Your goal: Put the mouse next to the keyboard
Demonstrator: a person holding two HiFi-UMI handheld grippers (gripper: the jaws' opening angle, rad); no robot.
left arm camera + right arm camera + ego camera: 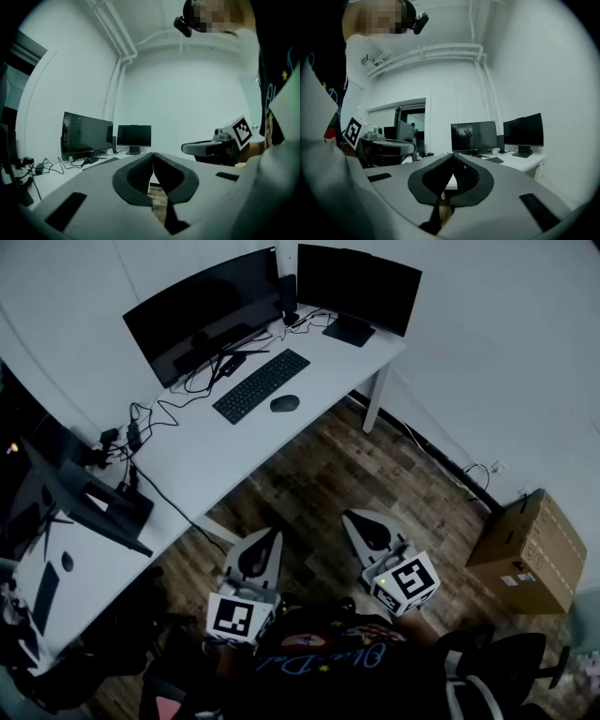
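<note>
Mouse (284,403): up ahead on the bench (216,456), just beside the keyboard (261,384).
Left hand-held gripper (266,538): closed tight, empty, well short of it.
Right hand-held gripper (359,519): closed, empty, no nearer.

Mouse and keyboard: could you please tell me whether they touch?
Apart. The head view shows a strip of bare desk between the mouse and the keyboard.

A desk (328,371) fills the upper left of the frame, with a left monitor (202,310) and a right monitor (358,282) side by side along its top edge. The keyboard (261,384) lies before the left monitor, and the mouse (284,403) lies just beside the keyboard's lower right. A cardboard box (527,549) stands on the floor (375,474) at the right edge, well apart from the desk.
</note>
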